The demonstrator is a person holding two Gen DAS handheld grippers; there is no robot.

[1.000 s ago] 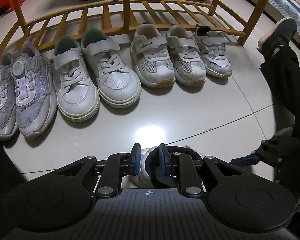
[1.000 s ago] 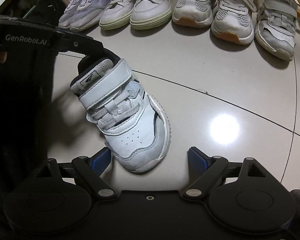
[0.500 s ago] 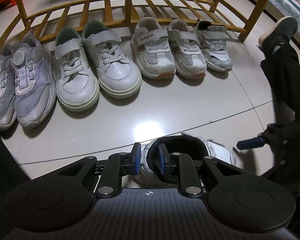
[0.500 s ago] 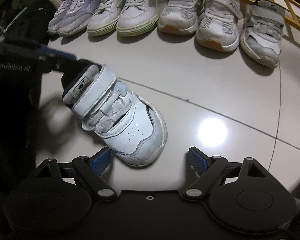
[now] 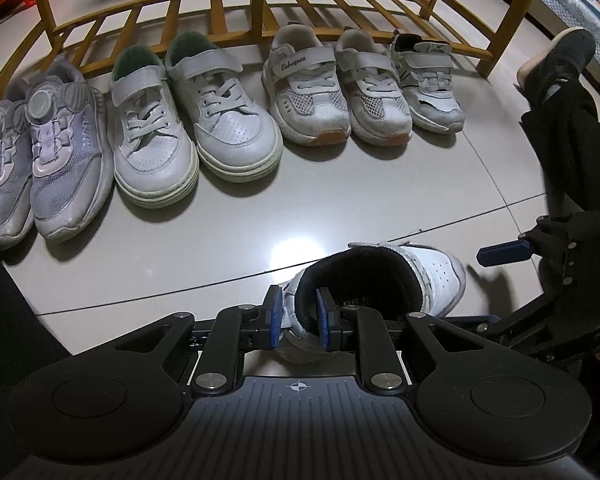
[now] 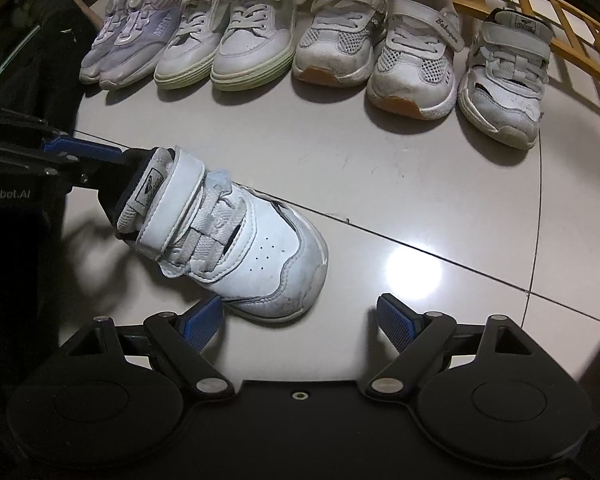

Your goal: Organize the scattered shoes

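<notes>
My left hand-held gripper [image 5: 299,317] is clamped on the black padded collar of a small white leather strap sneaker [image 6: 236,240] on the glossy tile floor [image 6: 380,168]. My right hand-held gripper [image 6: 300,322] stands apart beside its toe, facing 7 lined-up shoes [image 5: 236,120].

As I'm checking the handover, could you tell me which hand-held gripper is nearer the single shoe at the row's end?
Right. The right hand-held gripper is open, facing that single shoe; the left hand-held gripper, clamping the loose shoe, is further off.

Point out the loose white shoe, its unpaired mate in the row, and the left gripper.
loose white shoe [image 6: 256,252], right wrist view, toe top.
unpaired mate [image 6: 508,80], right wrist view, laces.
left gripper [image 5: 298,318], left wrist view, between fingertips.
</notes>
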